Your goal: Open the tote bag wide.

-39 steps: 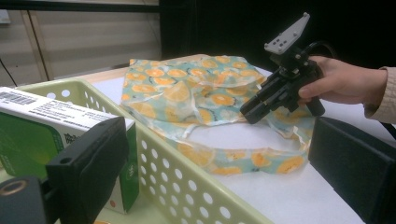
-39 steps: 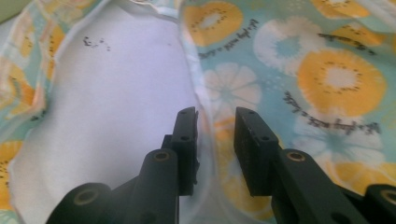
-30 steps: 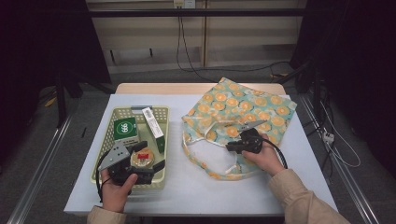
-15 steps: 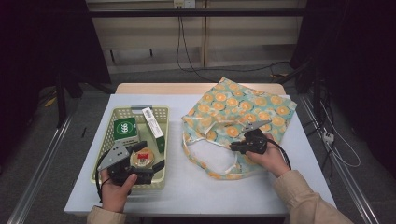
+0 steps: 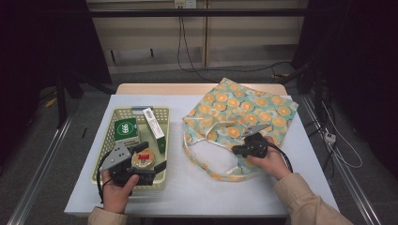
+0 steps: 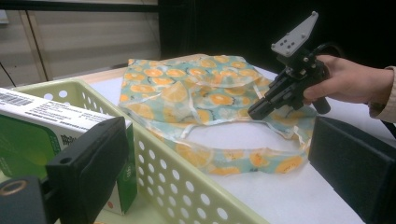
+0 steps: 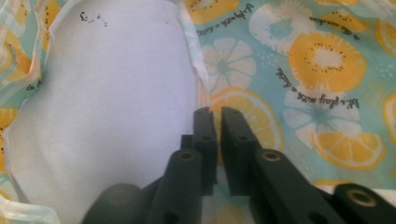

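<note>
The right gripper [image 7: 217, 116] covered the bag's [image 7: 303, 70] edge where its tips met, so any pinched fabric stayed unseen. The green box [image 6: 28, 140] ran past the frame's left edge, its print unreadable.

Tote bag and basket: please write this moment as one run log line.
right gripper: shut at tote bag edge | left gripper: open over basket | box in basket

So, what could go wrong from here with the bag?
The right gripper is shut at the rim of the bag; it may pinch only one thin layer, or none, so the fabric could slip. The open left gripper stands over the basket wall and could snag or tip it.
</note>
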Available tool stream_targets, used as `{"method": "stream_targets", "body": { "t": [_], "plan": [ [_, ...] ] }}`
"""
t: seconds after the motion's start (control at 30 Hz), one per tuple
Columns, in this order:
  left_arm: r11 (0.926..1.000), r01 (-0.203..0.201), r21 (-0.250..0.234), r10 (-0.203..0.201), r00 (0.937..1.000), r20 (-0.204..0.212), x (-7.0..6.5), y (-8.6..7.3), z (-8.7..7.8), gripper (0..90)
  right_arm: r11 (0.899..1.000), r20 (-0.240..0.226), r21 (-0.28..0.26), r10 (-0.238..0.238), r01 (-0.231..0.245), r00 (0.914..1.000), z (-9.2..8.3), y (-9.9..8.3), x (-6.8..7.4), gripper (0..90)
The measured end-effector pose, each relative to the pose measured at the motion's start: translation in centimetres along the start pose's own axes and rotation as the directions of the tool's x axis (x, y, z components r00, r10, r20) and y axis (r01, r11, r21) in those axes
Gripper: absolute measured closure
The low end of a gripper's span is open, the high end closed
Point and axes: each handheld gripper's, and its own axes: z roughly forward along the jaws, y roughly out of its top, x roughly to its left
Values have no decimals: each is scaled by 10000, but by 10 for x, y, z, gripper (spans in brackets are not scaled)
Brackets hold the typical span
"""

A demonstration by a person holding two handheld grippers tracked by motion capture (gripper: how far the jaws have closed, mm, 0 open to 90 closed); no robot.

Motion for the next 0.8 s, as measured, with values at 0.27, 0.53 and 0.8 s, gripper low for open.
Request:
{"method": "stream_targets", "body": {
  "t": [0.27,0.53,0.8],
  "plan": [
    [10000,-69,58,69,10000,23,0,0,0,51,9999,-51,127,116,-116,9999,-1,1,4,900],
    [10000,14,-12,-14,10000,16,-2,0,0,51,9989,-1133,-100,439,-454,9926,-5,-1,15,900],
    [10000,-47,20,47,10000,49,-2,0,1,51,9976,-1495,-411,488,-555,9876,-14,1,25,900]
  ]
}}
